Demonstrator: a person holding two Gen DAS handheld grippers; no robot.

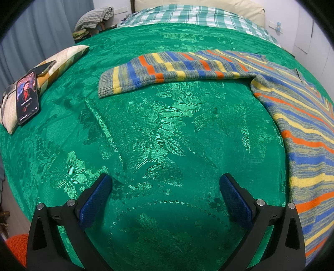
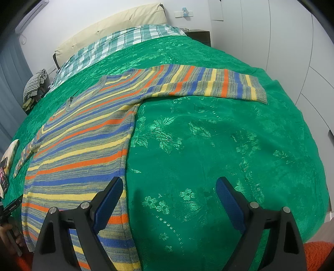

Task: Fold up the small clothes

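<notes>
Both tools stand wide open and grip nothing: left tool [image 1: 165, 185] over bare green bedspread [image 1: 146, 125], right tool [image 2: 169, 189] with its left finger [image 2: 108, 200] over the side hem of the striped sweater [image 2: 83, 146]. Sweater lies flat on the bed, body between the tools, one sleeve [image 1: 167, 70] spread toward each side edge, well beyond either tool.

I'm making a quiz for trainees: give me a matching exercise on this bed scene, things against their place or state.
Things:
1. sweater
2. phone
3. right gripper
4. checked blanket

Places or states:
A. leaning on a small pillow, screen lit
B. open, nothing between its fingers
C. spread flat, sleeves out
D. at the head of the bed

Pairs: 1-C, 2-A, 3-B, 4-D
</notes>
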